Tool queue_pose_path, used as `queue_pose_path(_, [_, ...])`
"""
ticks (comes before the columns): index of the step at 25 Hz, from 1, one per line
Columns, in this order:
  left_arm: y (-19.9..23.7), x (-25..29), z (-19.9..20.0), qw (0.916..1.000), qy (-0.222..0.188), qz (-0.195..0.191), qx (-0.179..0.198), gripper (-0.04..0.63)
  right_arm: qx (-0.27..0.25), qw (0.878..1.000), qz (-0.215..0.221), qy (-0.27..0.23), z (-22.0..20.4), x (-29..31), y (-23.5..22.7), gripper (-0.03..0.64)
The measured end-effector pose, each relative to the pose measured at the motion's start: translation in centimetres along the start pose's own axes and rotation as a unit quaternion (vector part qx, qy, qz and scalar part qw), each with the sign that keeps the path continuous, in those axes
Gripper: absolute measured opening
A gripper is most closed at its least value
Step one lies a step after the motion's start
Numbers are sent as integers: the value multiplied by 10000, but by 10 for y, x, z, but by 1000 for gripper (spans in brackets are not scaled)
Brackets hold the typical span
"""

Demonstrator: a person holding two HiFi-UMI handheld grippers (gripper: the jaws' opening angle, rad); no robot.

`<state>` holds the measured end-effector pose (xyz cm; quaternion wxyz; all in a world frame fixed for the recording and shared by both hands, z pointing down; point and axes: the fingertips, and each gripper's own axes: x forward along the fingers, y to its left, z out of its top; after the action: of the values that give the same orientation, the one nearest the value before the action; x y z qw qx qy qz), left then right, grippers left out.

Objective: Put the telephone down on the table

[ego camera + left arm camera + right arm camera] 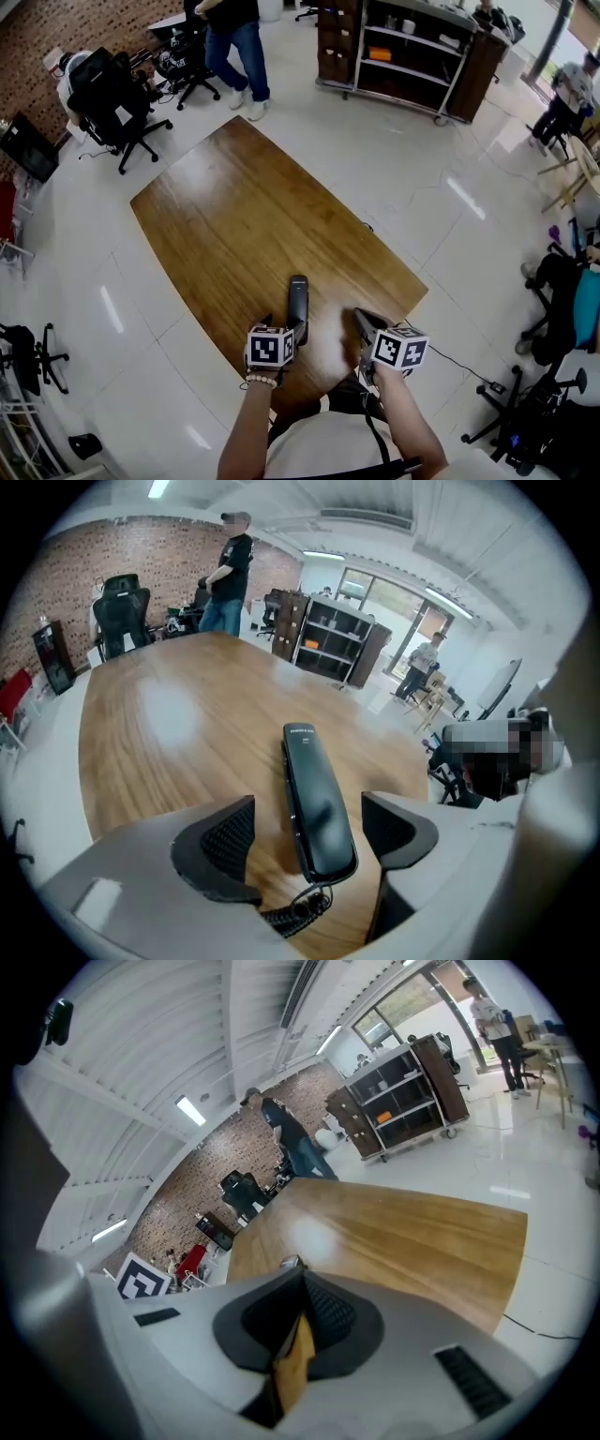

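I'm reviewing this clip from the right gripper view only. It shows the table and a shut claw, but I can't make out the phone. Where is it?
Observer: The left gripper view shows the handset lying on the table.
Operator: Is the left claw gripping it?
Observer: No. The left claw is open, with a jaw on each side of the handset and a gap at both.
Operator: Is anything attached to it?
Observer: A coiled cord leaves its near end, under the claw.
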<state>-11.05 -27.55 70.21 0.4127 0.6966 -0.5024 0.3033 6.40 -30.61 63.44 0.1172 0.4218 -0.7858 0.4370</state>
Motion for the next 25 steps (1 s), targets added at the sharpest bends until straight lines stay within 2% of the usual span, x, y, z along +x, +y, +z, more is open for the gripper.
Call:
queue_pose_path(2, [5,-20,0,9997,-232,-60,13,342,-57,10000,-40,-60,-3,-5,9,12])
queue_pose_path(6, [22,-59,-4,9967,-768,-13,-259,280,-144,9996,-121,-212,-15,-18,33,12])
queue_pose_path(9, [28,-85,-6,9913,-1272,-1,-349,160,-178,9989,-186,-387,-27,-32,49,12])
queue_pose_path(13, [28,-113,-6,9806,-1949,62,-195,5,-99,9982,-279,-529,-49,-50,58,12])
queue_pose_path(15, [25,-122,-11,9769,-2126,-56,-214,5,-40,9977,-308,-600,-59,-59,59,12])
queue_pose_path(21, [19,-133,-27,9762,-2161,-106,-182,5,-162,9948,-307,-957,-59,-88,72,12])
queue_pose_path(25, [1,-143,-48,9755,-2190,-151,-113,5,-158,9937,-341,-1057,-83,-113,74,12])
